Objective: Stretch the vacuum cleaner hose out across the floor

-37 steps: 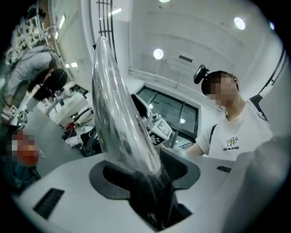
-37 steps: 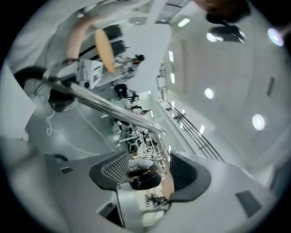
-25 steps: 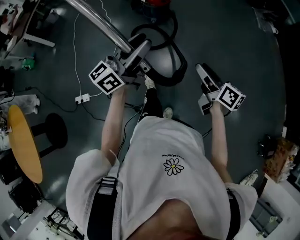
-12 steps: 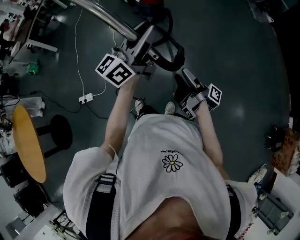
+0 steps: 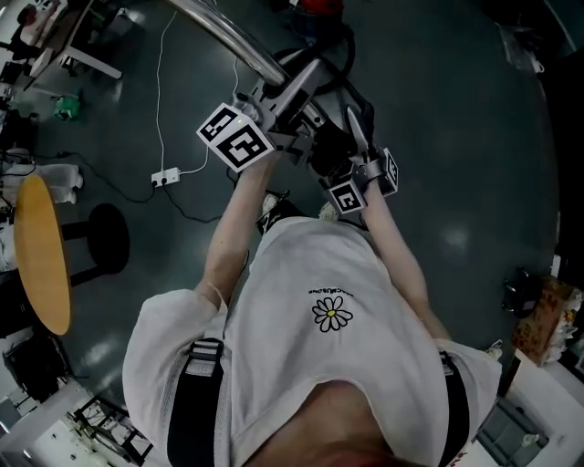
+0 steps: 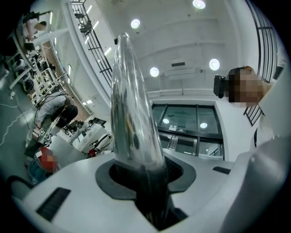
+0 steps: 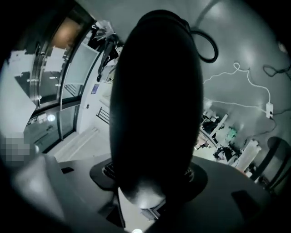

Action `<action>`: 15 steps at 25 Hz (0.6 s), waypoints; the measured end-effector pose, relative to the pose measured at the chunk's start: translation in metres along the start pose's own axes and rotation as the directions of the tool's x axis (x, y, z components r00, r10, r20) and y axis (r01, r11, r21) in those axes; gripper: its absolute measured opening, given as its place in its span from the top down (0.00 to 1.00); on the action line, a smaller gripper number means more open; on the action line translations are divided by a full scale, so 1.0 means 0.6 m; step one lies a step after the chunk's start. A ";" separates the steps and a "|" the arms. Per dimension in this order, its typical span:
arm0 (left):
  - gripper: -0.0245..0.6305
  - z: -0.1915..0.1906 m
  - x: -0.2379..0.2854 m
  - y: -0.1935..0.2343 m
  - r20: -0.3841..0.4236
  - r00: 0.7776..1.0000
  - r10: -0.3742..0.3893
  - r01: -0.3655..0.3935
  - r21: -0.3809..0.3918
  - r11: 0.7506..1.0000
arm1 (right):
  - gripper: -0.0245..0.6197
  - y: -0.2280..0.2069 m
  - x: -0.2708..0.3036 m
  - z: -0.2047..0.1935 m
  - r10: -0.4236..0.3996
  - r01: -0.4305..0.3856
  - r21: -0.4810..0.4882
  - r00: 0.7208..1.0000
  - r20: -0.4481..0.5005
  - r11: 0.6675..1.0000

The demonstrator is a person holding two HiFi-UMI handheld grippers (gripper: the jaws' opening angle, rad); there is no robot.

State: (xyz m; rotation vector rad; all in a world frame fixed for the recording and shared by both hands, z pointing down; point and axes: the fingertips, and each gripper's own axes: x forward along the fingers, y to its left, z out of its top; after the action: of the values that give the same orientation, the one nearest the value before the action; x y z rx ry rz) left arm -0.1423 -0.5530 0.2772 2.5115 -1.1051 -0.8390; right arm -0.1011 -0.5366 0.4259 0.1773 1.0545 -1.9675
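The vacuum cleaner's black hose [image 5: 347,46] curls in a loop on the dark floor [image 5: 456,137] just in front of the person, close below the red vacuum cleaner body [image 5: 319,5] at the top edge of the head view. Its thick black end [image 7: 157,104] is lifted off the floor and stands between the jaws of the right gripper [image 5: 342,137], which are closed on it from both sides and are parted only by its width. Just beside it, the left gripper [image 5: 306,87] is clamped on the shiny metal wand tube [image 5: 233,41]. That tube fills the notch between its pads and runs up and away to the left. The two grippers are close together, in front of the person's white T-shirt [image 5: 301,347]. Farther left on the floor lie a white power strip [image 5: 164,175] with its white cable [image 5: 164,82], a black stool [image 5: 105,242] and a round yellow table [image 5: 41,251].
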 end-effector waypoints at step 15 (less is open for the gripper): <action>0.72 -0.085 -0.086 0.021 -0.276 0.960 -0.046 -0.008 -0.191 0.982 | 0.81 0.092 0.030 0.030 -0.106 0.084 -0.578 0.994 -0.005 0.812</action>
State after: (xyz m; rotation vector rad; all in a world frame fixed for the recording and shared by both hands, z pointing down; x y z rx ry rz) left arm -0.1469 -0.5225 0.3441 2.3913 -0.8657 -0.5424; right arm -0.0660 -0.5755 0.3950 -0.1792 1.6634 -1.6391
